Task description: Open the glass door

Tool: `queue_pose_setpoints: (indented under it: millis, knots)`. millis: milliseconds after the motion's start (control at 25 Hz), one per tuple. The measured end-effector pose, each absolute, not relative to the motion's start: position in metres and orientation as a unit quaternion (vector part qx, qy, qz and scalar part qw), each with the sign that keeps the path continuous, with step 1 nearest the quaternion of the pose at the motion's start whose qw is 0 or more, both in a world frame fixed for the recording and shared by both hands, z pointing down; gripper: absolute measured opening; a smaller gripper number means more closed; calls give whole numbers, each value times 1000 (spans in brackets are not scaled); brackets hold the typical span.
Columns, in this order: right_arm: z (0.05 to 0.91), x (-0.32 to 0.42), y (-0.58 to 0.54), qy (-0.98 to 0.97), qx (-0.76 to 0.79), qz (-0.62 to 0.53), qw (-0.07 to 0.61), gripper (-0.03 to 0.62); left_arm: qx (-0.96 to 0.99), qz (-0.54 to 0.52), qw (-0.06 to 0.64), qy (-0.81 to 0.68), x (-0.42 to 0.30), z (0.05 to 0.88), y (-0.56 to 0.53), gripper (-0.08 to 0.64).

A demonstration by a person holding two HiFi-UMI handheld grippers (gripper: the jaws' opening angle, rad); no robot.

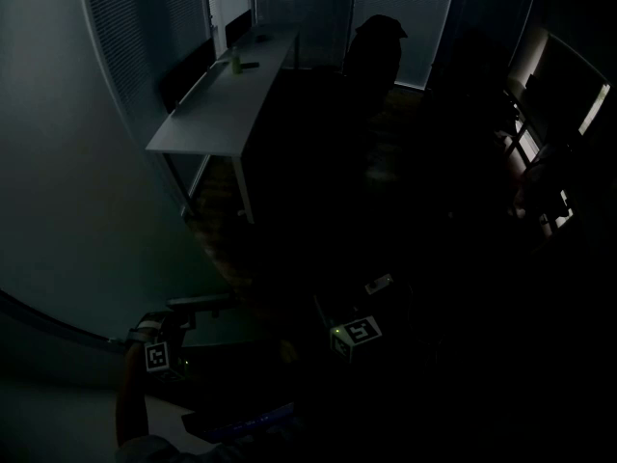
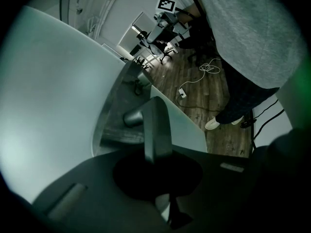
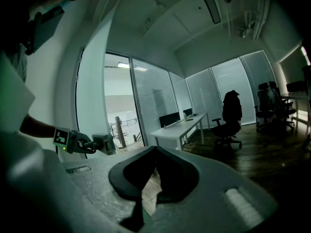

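Left gripper (image 2: 167,211) fingers clamped on door handle (image 2: 155,126); grip could slip mid-pull, glass door (image 2: 48,110) swinging back. Right gripper (image 3: 141,210) fingers closed, empty.

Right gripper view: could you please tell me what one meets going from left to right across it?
Person's sleeve → left gripper → white desk → dark office chair → two more chairs.

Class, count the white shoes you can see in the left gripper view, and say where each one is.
2. One white shoe rests on the wooden floor, below the dark trouser leg. The second shoe sits just right of it, partly covered by the trouser hem. No others show.
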State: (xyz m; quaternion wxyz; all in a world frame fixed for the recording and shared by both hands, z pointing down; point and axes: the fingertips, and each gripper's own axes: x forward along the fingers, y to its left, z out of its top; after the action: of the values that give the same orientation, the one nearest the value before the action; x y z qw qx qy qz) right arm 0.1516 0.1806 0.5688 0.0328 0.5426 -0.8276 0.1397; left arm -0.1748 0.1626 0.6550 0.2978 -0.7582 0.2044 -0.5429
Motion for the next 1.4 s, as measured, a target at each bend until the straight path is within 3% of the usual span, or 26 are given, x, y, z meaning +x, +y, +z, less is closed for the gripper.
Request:
queue_pose_setpoints:
  millis: [840, 1160, 1400]
  knots:
    - [572, 147, 188, -832, 537, 136, 28, 2, -760, -554, 283, 188, -171, 659, 188, 6]
    - [570, 145, 188, -832, 536, 141, 32, 2, -756, -574, 261, 177, -170, 655, 194, 31]
    - [574, 136, 186, -835, 530, 141, 35, 2, -751, -577, 259, 188, -175, 649, 197, 92]
